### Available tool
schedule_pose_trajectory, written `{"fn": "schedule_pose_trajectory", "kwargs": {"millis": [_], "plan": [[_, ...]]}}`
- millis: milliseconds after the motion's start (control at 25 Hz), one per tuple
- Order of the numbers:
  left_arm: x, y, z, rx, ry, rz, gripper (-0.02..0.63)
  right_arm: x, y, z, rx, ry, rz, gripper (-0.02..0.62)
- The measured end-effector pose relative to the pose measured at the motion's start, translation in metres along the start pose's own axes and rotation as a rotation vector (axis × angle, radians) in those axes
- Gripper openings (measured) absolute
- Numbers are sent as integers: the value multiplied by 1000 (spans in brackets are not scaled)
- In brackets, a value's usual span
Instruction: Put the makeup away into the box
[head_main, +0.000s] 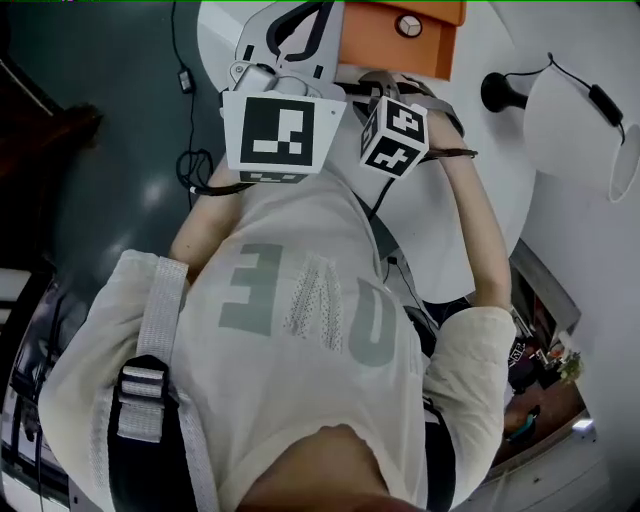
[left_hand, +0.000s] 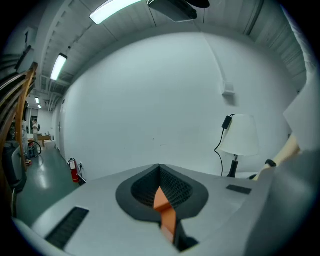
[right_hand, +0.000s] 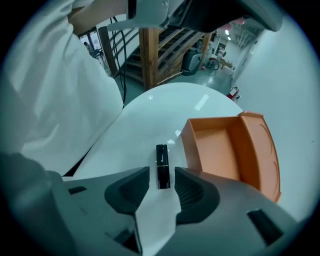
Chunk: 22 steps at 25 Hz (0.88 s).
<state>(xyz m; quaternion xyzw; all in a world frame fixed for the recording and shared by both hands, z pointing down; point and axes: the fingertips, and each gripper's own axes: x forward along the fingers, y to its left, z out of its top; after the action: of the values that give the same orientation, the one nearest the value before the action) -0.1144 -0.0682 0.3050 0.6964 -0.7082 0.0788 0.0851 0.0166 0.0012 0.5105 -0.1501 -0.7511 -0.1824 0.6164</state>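
Observation:
A black makeup tube (right_hand: 162, 161) lies flat on the white round table (right_hand: 150, 115), just left of the orange box (right_hand: 227, 150). The box stands open and looks empty, with its lid folded out to the right. My right gripper (right_hand: 161, 176) points steeply down over the tube, open, with its pads on either side of the tube's near end and not touching it. My left gripper (left_hand: 159, 167) is held nearly level with its jaws shut; a sliver of orange shows through the slit behind the pads. In the head view both marker cubes hover beside the box (head_main: 400, 40).
A white-shaded lamp (head_main: 575, 120) with a black base and cable stands at the table's right side, and is seen again as the lamp (left_hand: 240, 135). The person's shirt fills the lower head view. A wooden staircase rises beyond the table's far edge.

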Motion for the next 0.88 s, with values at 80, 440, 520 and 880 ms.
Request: {"fn": "schedule_pose_trajectory", "kwargs": {"millis": [80,440,520,880], "plan": [[-2,6,-4,-11,6,11,8,13,1,-2,-26,34,15,160],[4,10,-18,-29,35,11,8,28,0,0,12,85,104,137],[5,9,-17,-31,37,5,8,28,0,0,4,90,110,120],[6,4,-3,-2,18,-22,8,-7,-16,14,153,-71,-11,94]]}}
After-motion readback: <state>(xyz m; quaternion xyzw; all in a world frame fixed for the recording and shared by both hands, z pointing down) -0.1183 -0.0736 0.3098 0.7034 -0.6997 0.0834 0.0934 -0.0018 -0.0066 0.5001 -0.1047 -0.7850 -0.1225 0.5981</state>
